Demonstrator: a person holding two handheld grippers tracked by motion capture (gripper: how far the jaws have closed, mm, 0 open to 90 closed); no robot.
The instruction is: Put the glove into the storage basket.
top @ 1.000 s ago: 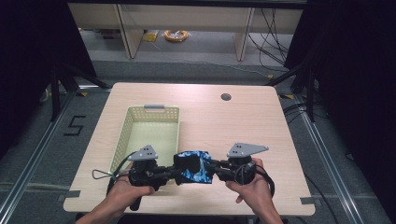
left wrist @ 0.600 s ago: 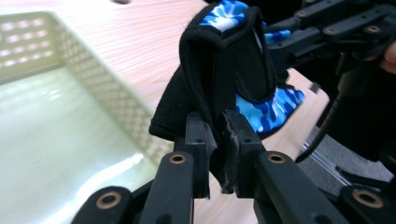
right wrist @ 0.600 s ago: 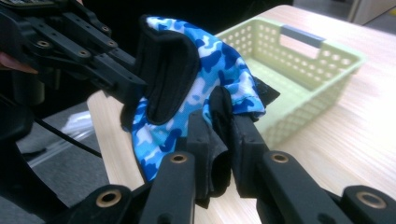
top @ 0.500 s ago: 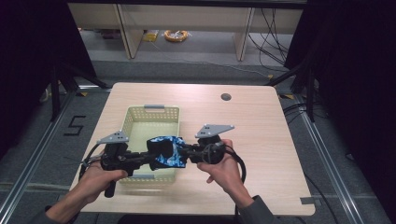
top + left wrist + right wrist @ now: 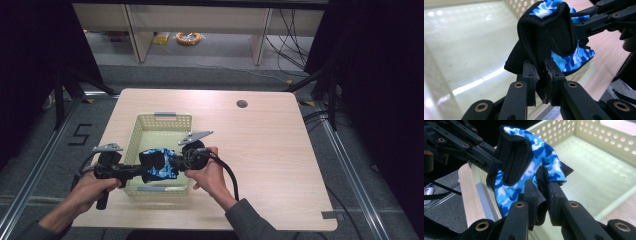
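High view: near the worktop's (image 5: 270,150) front left corner, the left gripper (image 5: 142,171) and right gripper (image 5: 175,162) each have their fingers pinched on an edge of the glove (image 5: 159,165), held between them above the yellow basket's (image 5: 165,120) front end. It is blue camouflage fabric with black padding and trim, folded; its underside is hidden
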